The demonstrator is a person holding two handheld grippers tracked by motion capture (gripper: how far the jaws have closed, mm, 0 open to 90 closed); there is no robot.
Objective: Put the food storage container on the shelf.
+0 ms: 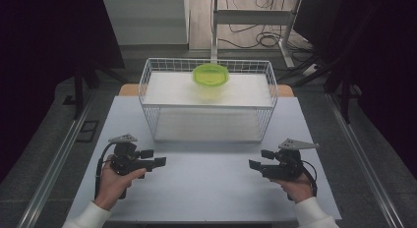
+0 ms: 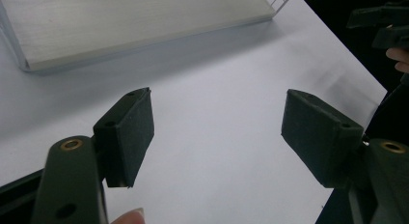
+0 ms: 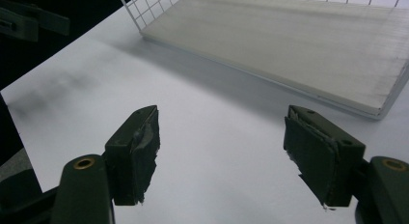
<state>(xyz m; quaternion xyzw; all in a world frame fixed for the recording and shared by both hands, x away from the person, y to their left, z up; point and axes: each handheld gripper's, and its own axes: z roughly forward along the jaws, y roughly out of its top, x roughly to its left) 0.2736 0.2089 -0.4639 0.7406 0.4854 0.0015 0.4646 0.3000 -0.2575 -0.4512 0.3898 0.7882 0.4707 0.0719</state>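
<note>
Both of my black two-jaw grippers hang low over the white table [image 1: 206, 188], the left gripper [image 1: 153, 157] at about eight o'clock and the right gripper [image 1: 260, 159] at about four, each spread wide with nothing between its jaws. At twelve o'clock, well apart from both, the translucent lime-green lidded plastic tub [image 1: 210, 78] sits on the top shelf of the white wire rack [image 1: 152, 117]. I judge it light, thin-walled and slick, so I'd pinch it gently across the stiffer lid rim.
</note>
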